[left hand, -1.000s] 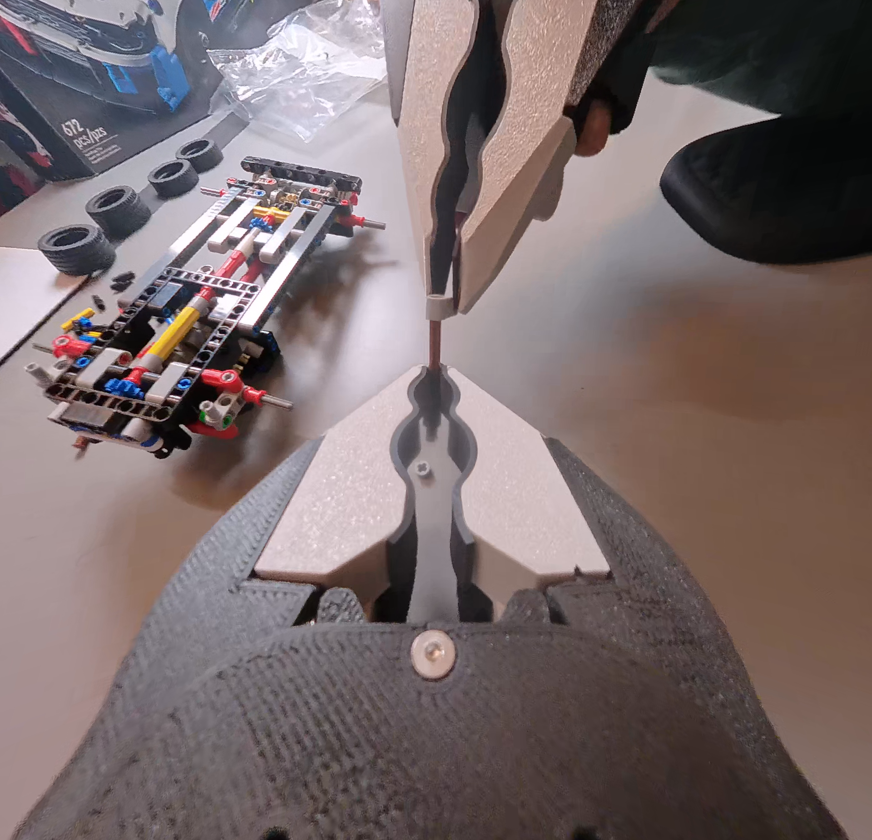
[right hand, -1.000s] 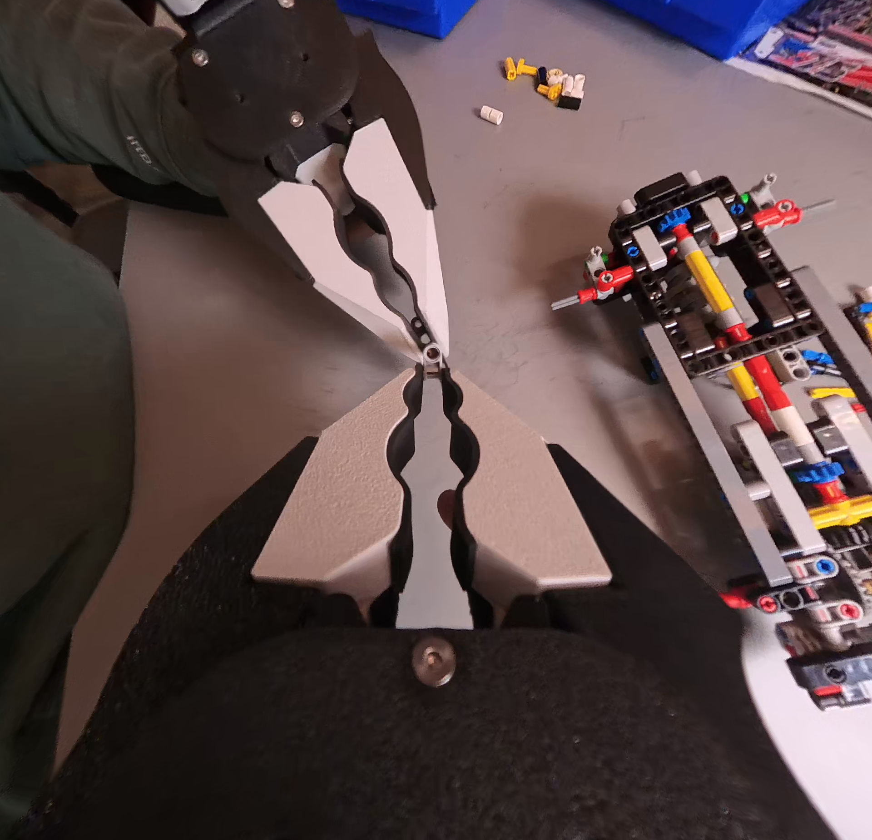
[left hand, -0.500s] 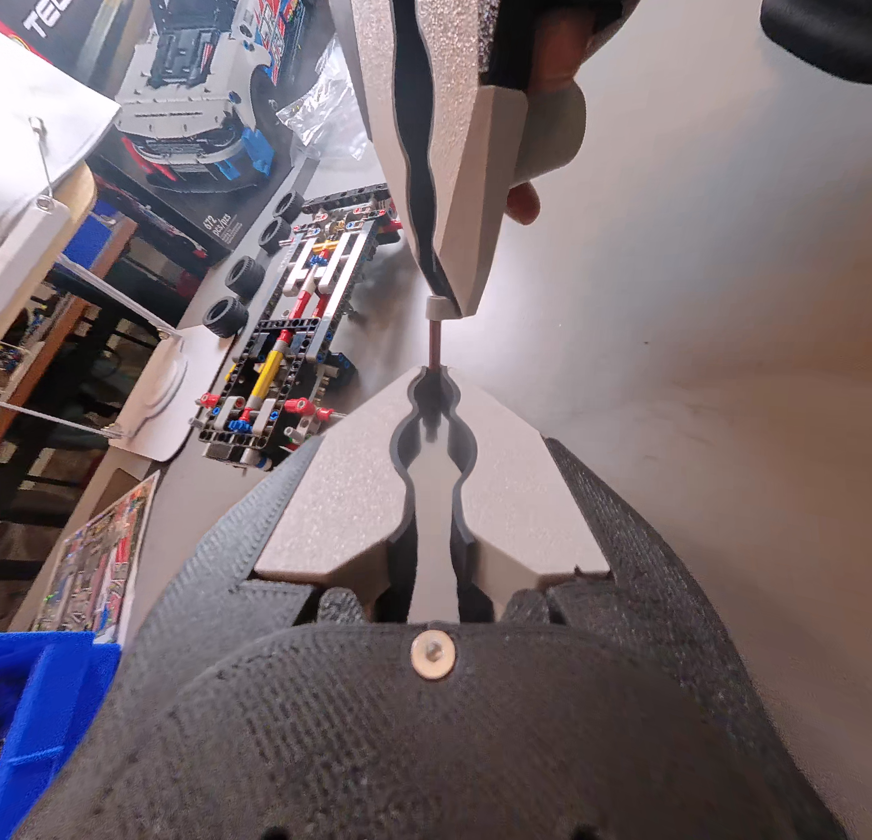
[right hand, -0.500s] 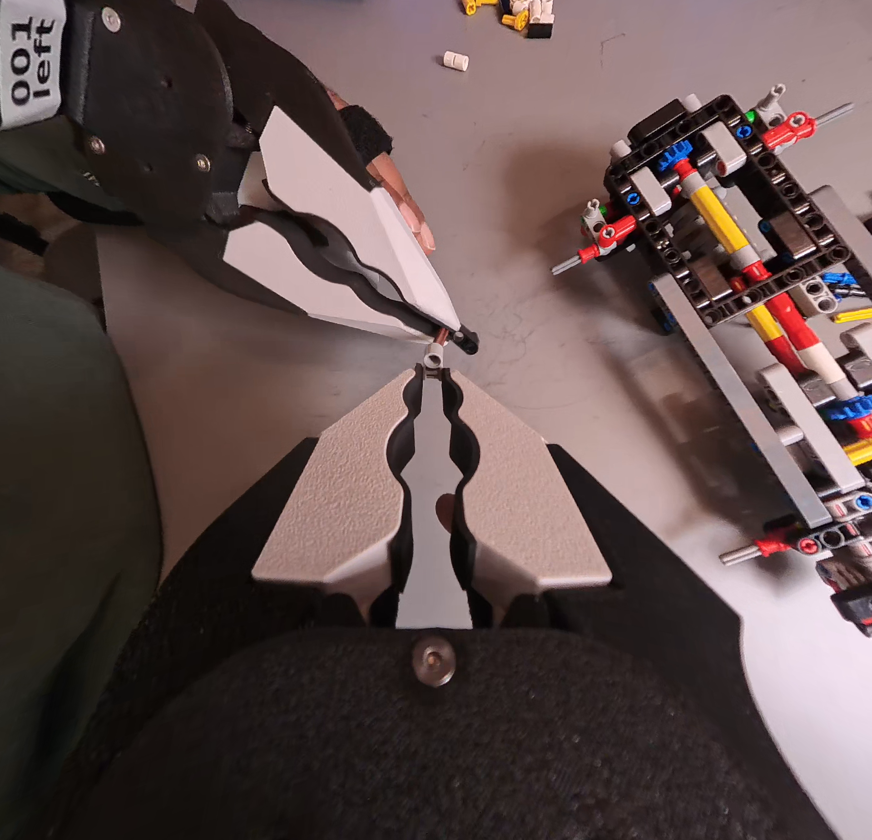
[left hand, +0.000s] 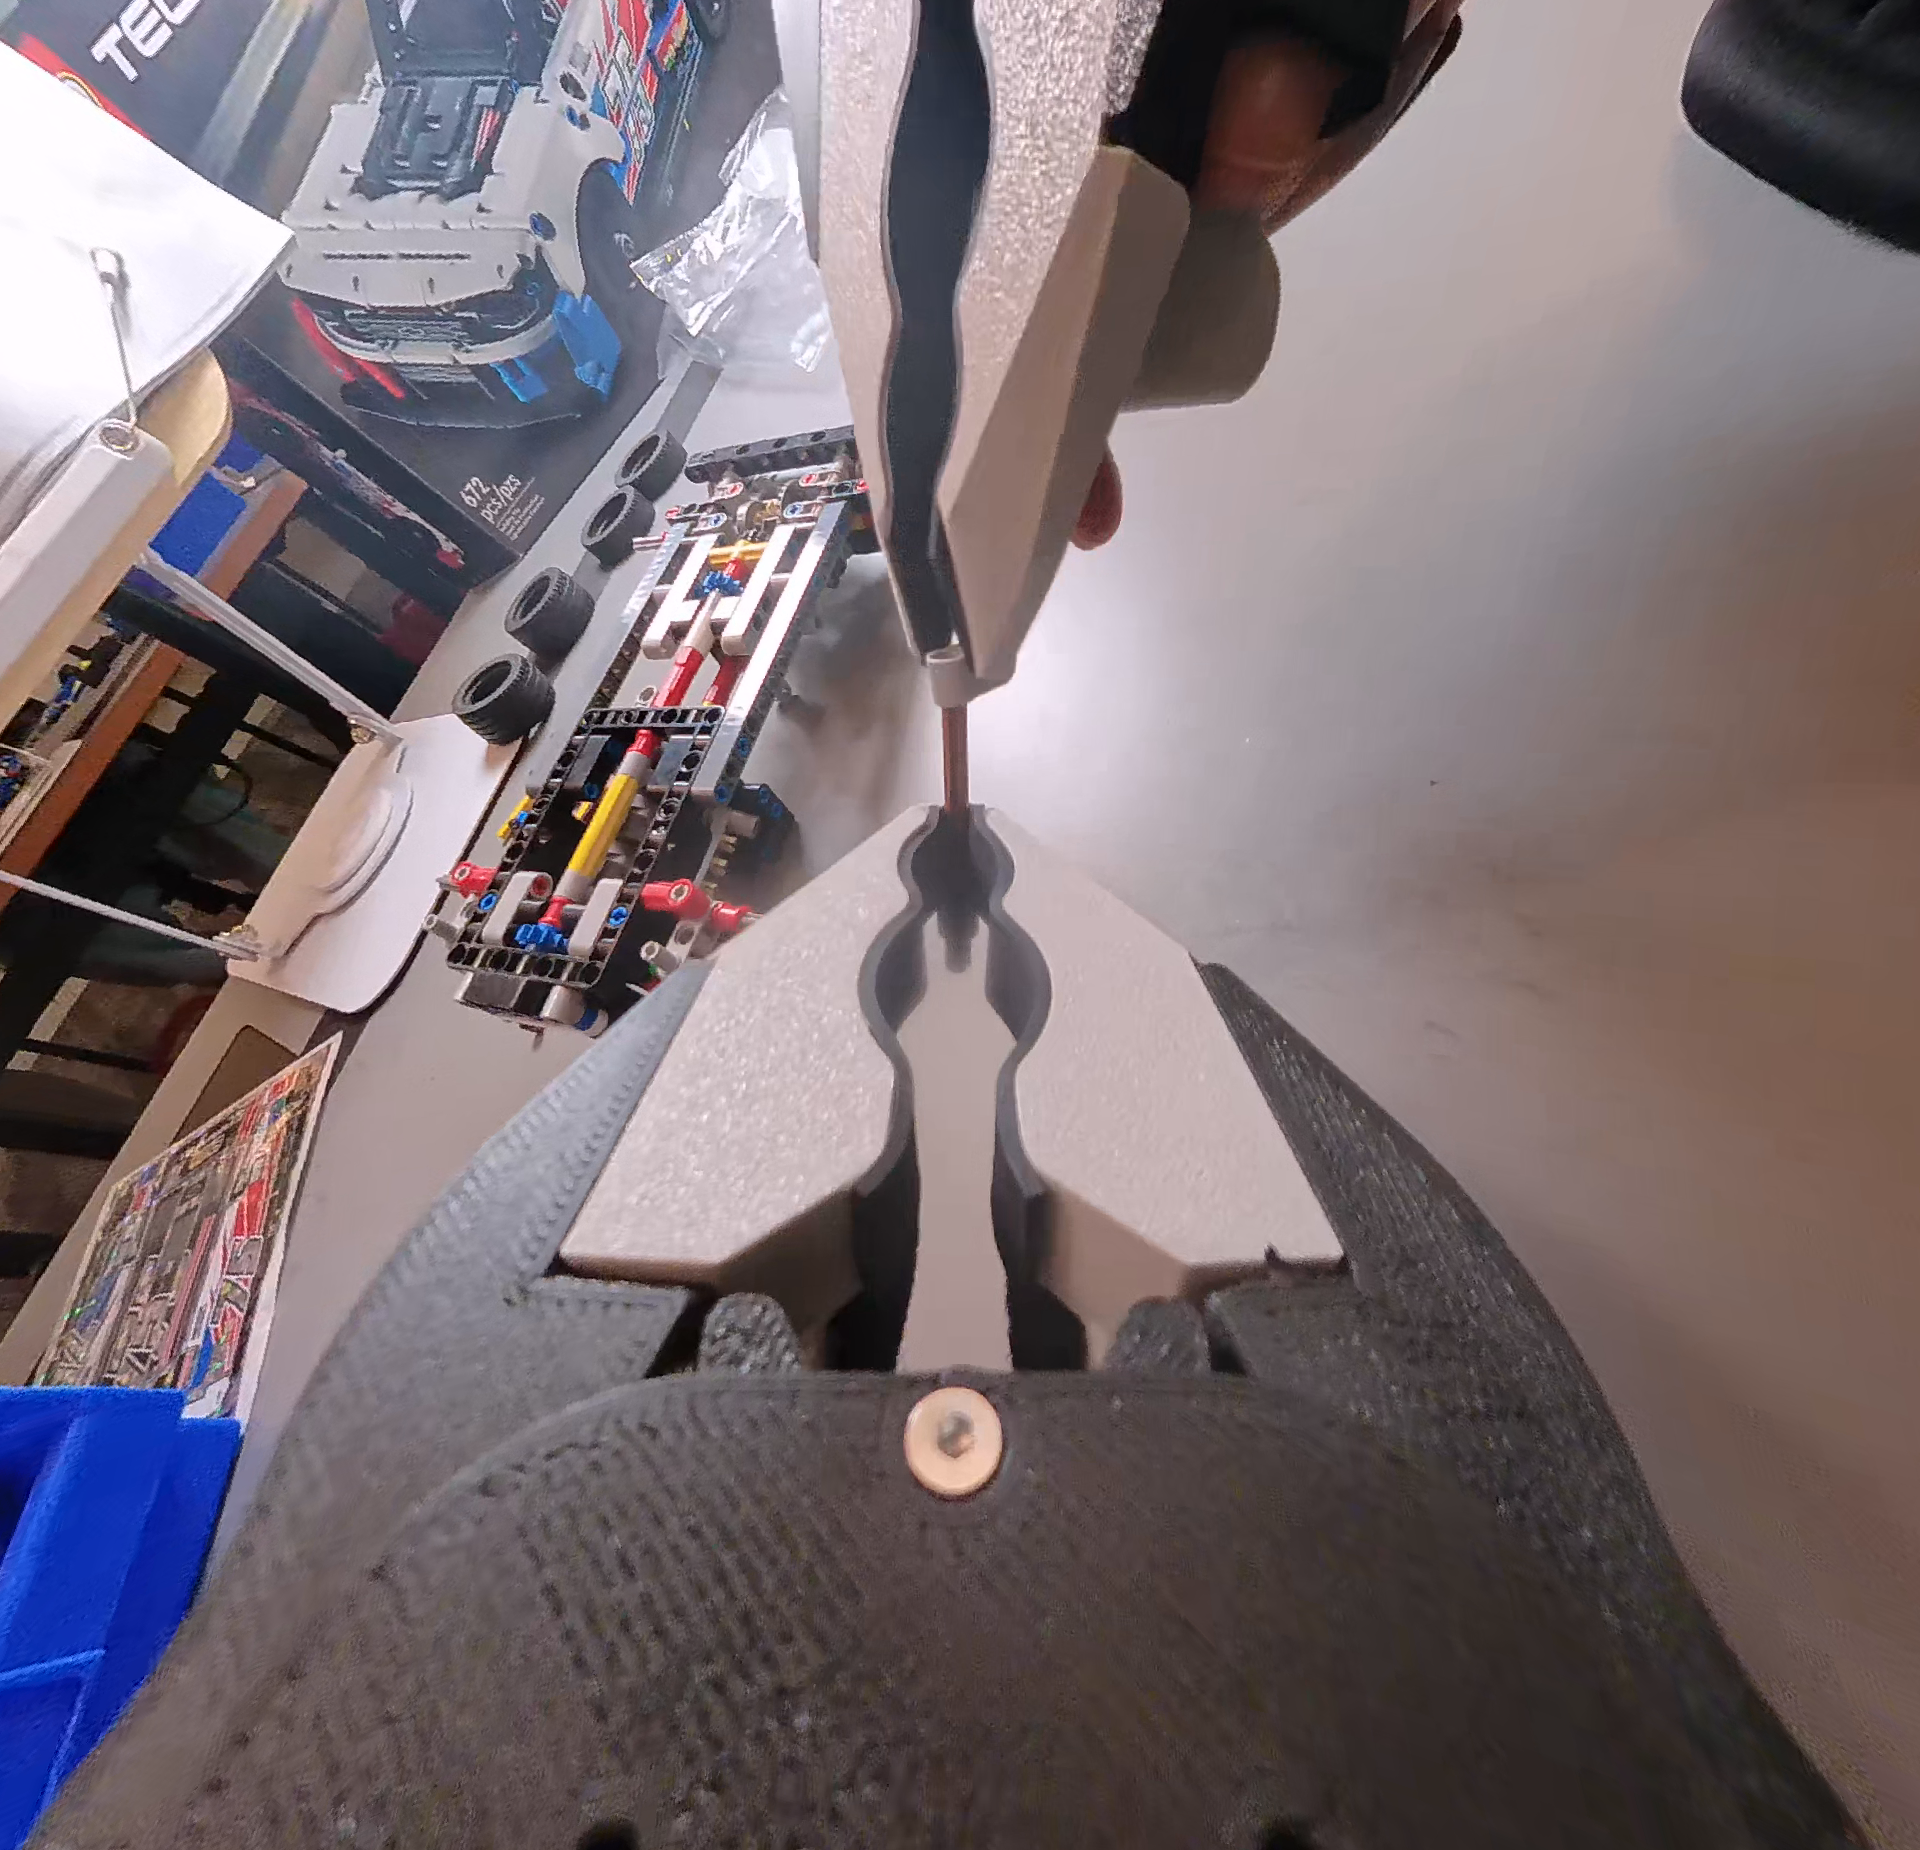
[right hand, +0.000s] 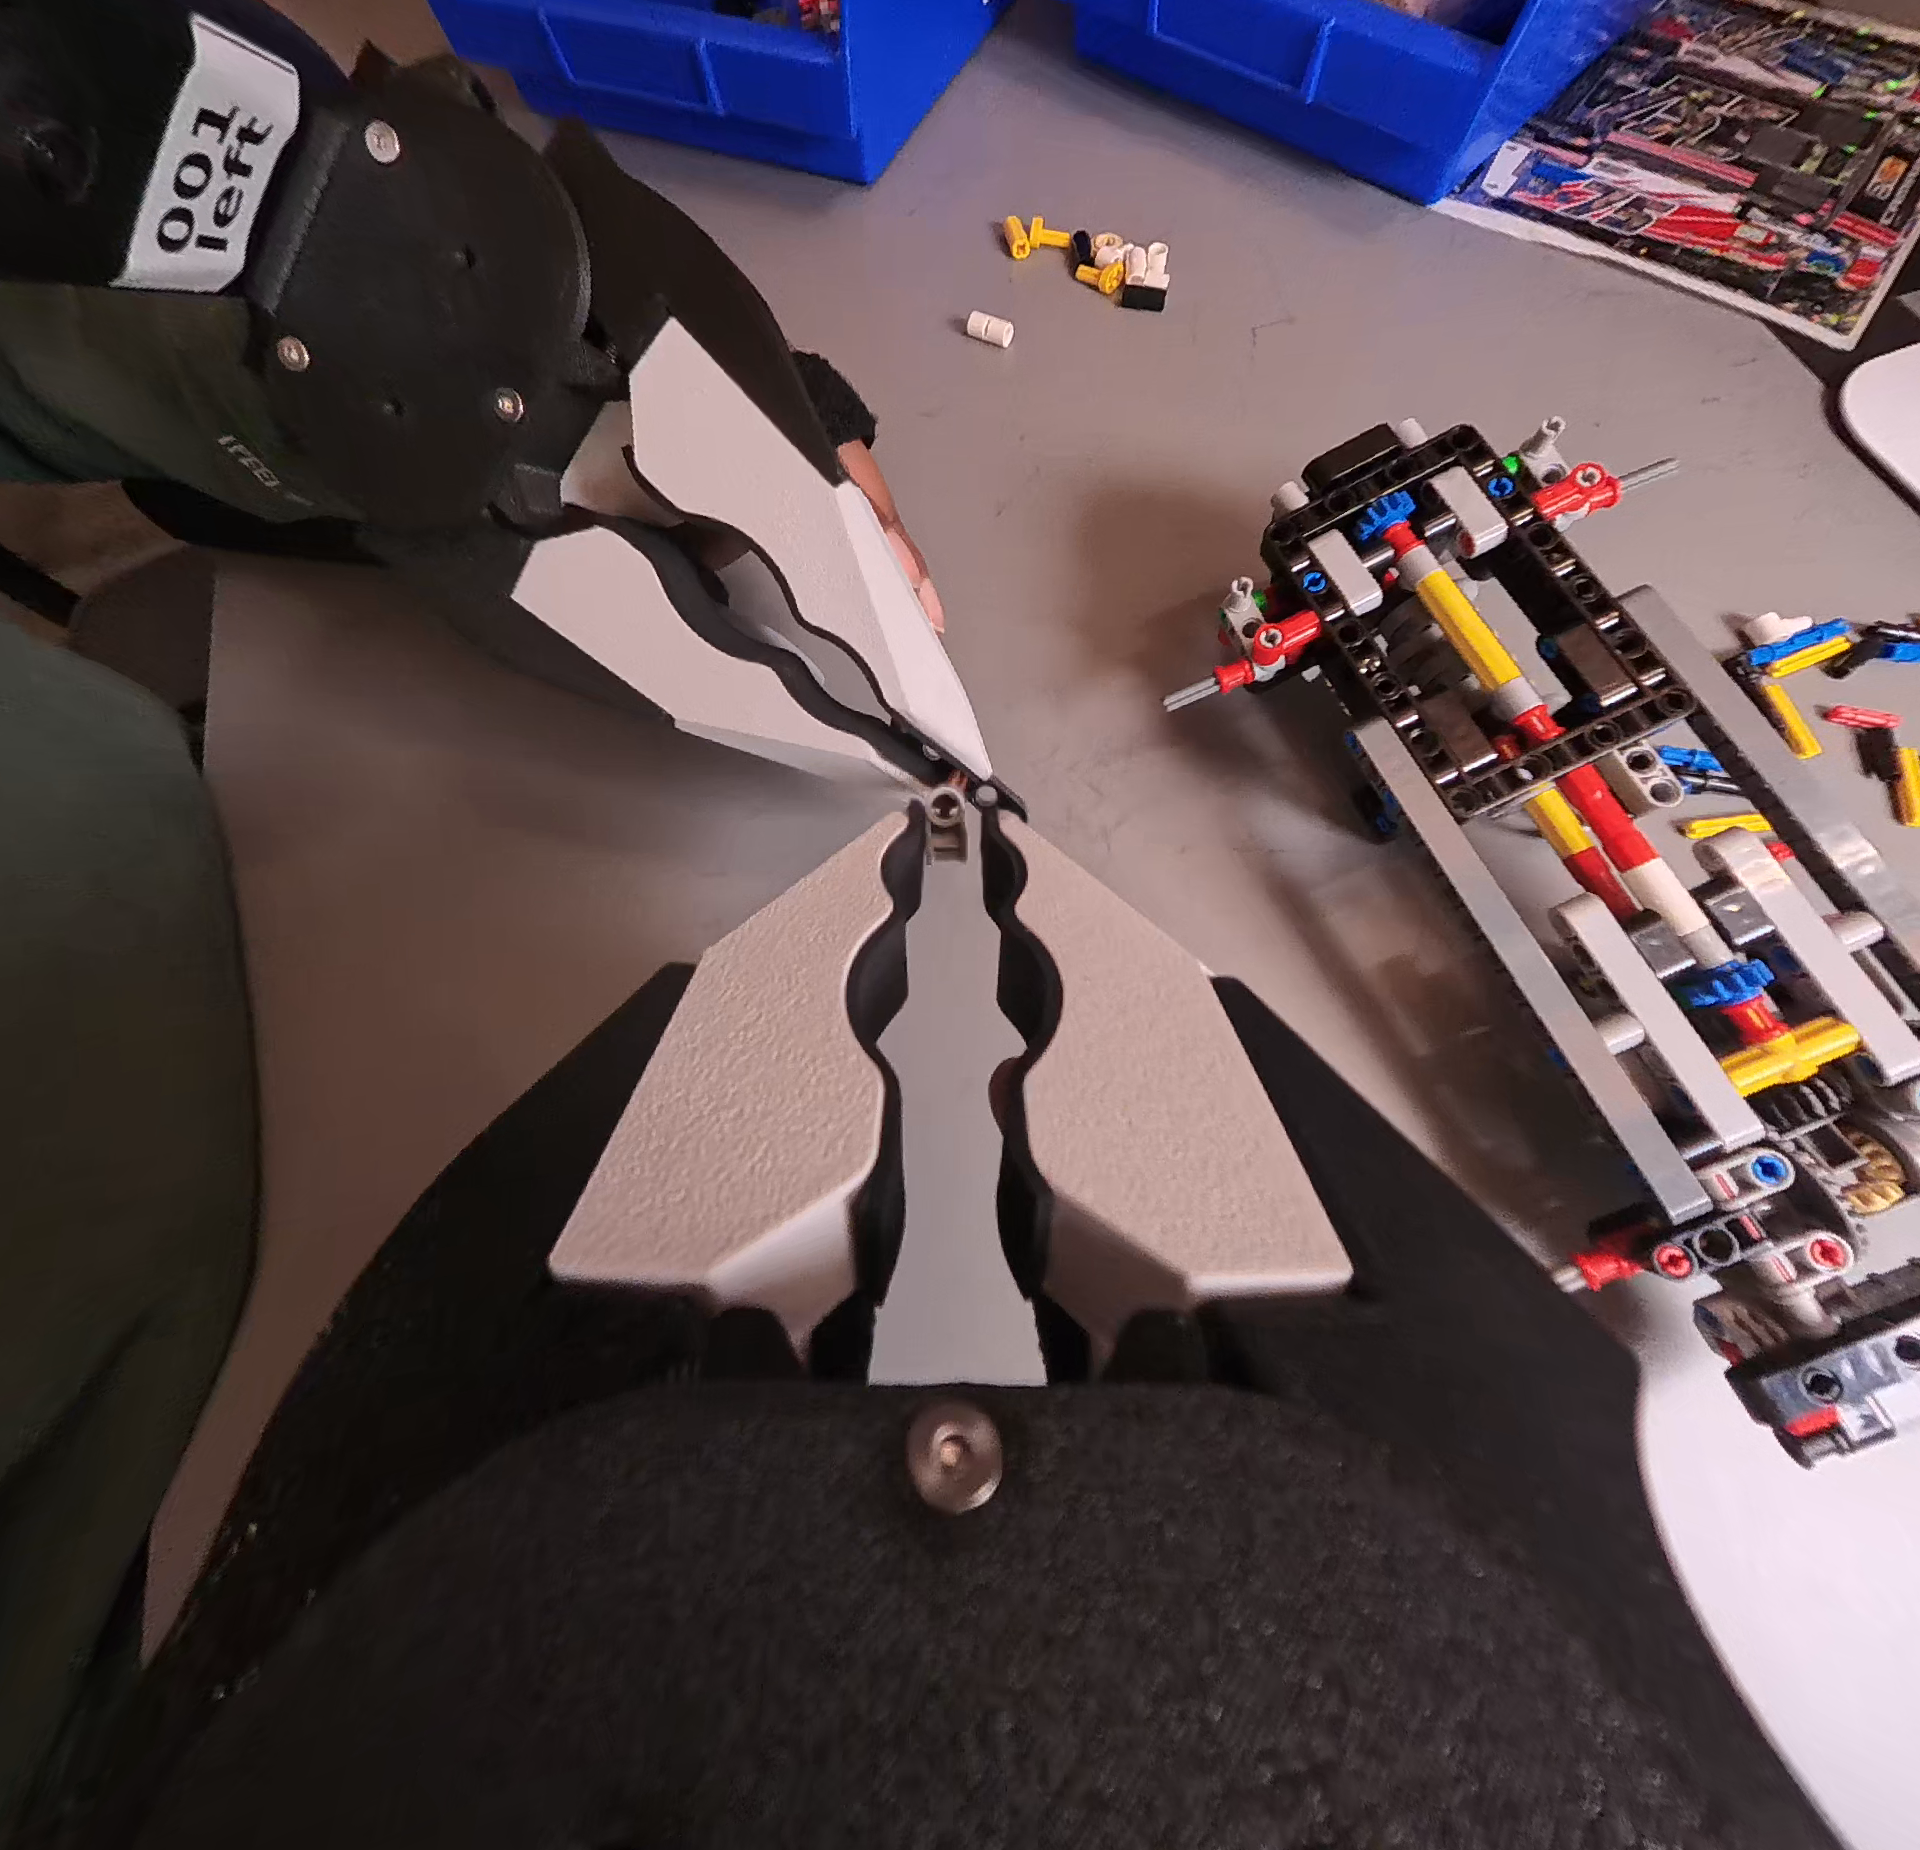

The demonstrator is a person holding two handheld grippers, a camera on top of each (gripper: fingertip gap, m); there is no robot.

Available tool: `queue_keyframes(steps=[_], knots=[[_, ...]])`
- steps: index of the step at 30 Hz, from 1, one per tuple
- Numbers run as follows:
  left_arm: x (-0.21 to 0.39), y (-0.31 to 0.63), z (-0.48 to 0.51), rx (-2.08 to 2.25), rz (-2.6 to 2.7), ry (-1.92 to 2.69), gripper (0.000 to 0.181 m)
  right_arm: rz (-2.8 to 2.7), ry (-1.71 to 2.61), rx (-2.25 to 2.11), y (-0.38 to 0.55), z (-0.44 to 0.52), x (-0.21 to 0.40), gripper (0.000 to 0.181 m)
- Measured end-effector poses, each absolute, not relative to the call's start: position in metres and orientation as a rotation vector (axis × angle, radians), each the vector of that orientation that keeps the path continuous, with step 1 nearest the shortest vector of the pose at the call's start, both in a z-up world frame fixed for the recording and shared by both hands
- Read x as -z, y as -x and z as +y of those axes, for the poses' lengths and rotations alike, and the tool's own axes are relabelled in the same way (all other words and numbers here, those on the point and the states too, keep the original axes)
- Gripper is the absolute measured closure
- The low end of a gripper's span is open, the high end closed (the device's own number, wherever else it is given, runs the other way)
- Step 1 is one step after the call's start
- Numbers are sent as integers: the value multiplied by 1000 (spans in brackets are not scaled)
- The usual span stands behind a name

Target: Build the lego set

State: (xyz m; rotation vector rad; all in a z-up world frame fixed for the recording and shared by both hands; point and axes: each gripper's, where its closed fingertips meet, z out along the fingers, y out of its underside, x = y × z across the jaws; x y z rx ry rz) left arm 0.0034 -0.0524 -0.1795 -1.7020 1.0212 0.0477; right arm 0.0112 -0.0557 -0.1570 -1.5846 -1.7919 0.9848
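My left gripper (left hand: 954, 815) is shut on a small black piece with a reddish-brown axle (left hand: 953, 756) that sticks forward from its tips. My right gripper (right hand: 948, 826) is shut on a small light grey connector (right hand: 945, 811). The two grippers meet tip to tip above the table, and the axle's end sits in the grey connector (left hand: 945, 670). The right gripper (left hand: 951, 657) comes in from above in the left wrist view. The left gripper (right hand: 961, 777) comes in from the upper left in the right wrist view. The partly built car chassis (right hand: 1538, 720) lies to the right of the tips, and it also shows in the left wrist view (left hand: 644, 761).
Several black tyres (left hand: 520, 657), the set's box (left hand: 416, 190) and a clear plastic bag (left hand: 748, 242) lie beyond the chassis. Blue bins (right hand: 727, 65) stand at the back. Loose small pieces (right hand: 1101, 262) and a printed sheet (right hand: 1714, 159) lie near them.
Both grippers have turned together while staying tip to tip. The left gripper now reaches in from the left, lower and flatter. The chassis has shifted in both views.
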Motion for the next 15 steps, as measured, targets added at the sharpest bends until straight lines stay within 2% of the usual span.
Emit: queue_keyframes(steps=[15], knots=[[183,-4,-53,-458,1185,1597,181,-1679,1856,-1086,-2,-62,180,177]])
